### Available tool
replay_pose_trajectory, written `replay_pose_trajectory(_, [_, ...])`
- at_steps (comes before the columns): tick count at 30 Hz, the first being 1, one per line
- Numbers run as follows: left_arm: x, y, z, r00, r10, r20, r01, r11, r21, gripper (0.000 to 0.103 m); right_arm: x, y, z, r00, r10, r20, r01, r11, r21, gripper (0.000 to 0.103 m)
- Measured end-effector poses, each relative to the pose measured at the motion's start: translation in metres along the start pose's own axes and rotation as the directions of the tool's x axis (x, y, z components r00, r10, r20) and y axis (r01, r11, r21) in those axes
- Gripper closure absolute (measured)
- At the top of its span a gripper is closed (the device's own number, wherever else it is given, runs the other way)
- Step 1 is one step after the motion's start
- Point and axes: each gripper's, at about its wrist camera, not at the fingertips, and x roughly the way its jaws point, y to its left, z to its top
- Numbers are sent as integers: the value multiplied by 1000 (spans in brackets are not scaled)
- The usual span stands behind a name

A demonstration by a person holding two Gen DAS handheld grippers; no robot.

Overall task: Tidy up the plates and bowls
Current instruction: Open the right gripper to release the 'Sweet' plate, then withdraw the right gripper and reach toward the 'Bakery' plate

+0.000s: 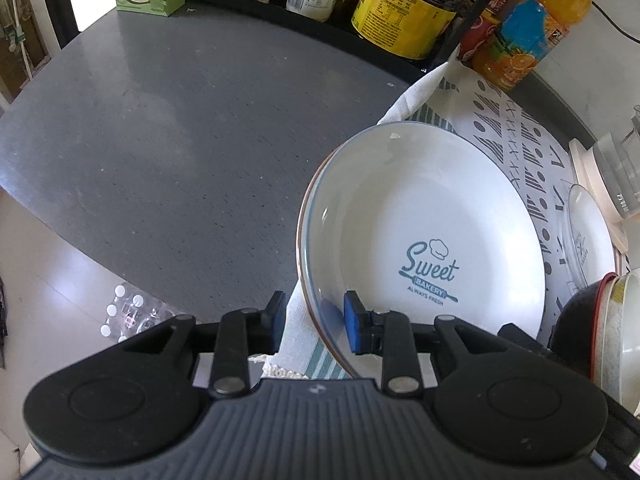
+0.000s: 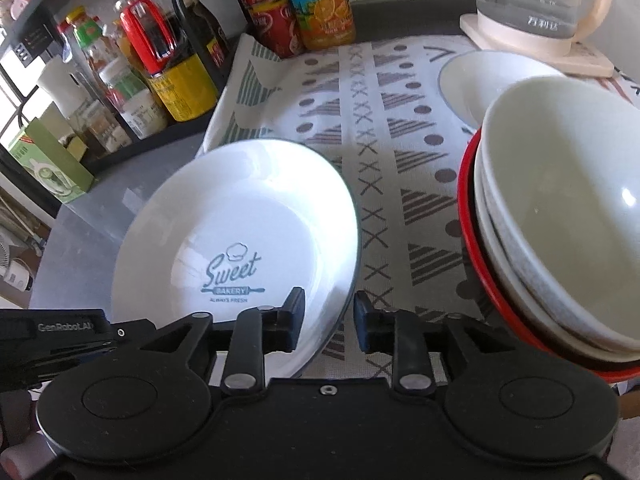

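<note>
Both grippers straddle the near rim of the white plate, left gripper and right gripper alike slightly parted, pads off the rim. It rests on the patterned cloth, left of the stacked bowls. The plate looks just set down; next comes backing both grippers clear.

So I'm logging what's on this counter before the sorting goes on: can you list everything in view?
Sweet Bakery plate: one, white with blue rim, left part of the patterned cloth, its near rim between both grippers' open jaws.
Stacked bowls: several, white inside a red-rimmed one, right of the plate.
Second white dish: one, behind the bowls.
Glass kettle: one, clear, on a cream base, far right.
Juice bottle: one, orange, behind the cloth.
Condiment bottles: many, mixed colours, black rack at left.
Green box: one, beside the rack.
Left gripper: black, blue pads.
Right gripper: black.
</note>
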Motion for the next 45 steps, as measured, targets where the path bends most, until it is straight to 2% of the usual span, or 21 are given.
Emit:
replay_pose_trajectory(3, [-5, 1, -1, 1000, 2, 8, -2, 1000, -6, 70, -8, -1, 0, 1000, 8, 17, -8, 1000, 3, 67])
replay_pose_trajectory(5, [-11, 1, -1, 1000, 0, 22, 0, 1000, -9, 61, -14, 0, -1, 999, 13, 34, -13, 1000, 3, 60])
replay_pose_trajectory(8, [-22, 2, -5, 999, -14, 51, 15, 1000, -12, 54, -24, -1, -3, 998, 27, 57, -27, 1000, -1, 60])
replay_pose_trajectory(12, [-37, 3, -11, 997, -30, 78, 31, 1000, -8, 51, -39, -1, -7, 995, 46, 90, -46, 999, 1, 55])
replay_pose_trajectory(16, [-51, 4, -18, 993, -42, 108, 44, 999, -14, 44, -60, -2, -7, 988, 66, 142, -67, 998, 3, 46])
replay_pose_trajectory(21, [-72, 4, -24, 986, -74, 149, 76, 997, -12, 41, -85, -5, -9, 975, 91, 201, -92, 996, -4, 38])
replay_pose_trajectory(23, [-79, 3, -26, 984, -93, 155, 95, 995, -3, 38, -96, -7, -10, 970, 81, 229, -83, 997, -3, 33])
replay_pose_trajectory(28, [-97, -2, -32, 972, -142, 185, 140, 990, 22, 19, -126, -15, -11, 954, 52, 296, -53, 999, -2, 14])
replay_pose_trajectory(31, [-105, -13, -37, 968, -152, 200, 143, 988, 60, 14, -140, -23, -11, 945, 28, 326, -30, 1000, 2, 6])
replay_pose_trajectory(37, [-111, -35, -46, 952, -210, 223, 189, 976, 113, 11, -153, -45, -13, 932, -43, 359, 18, 997, 73, 0])
replay_pose_trajectory(45, [-103, -67, -54, 945, -262, 197, 226, 956, 188, 0, -161, -74, -15, 921, -108, 375, 60, 989, 137, 0])
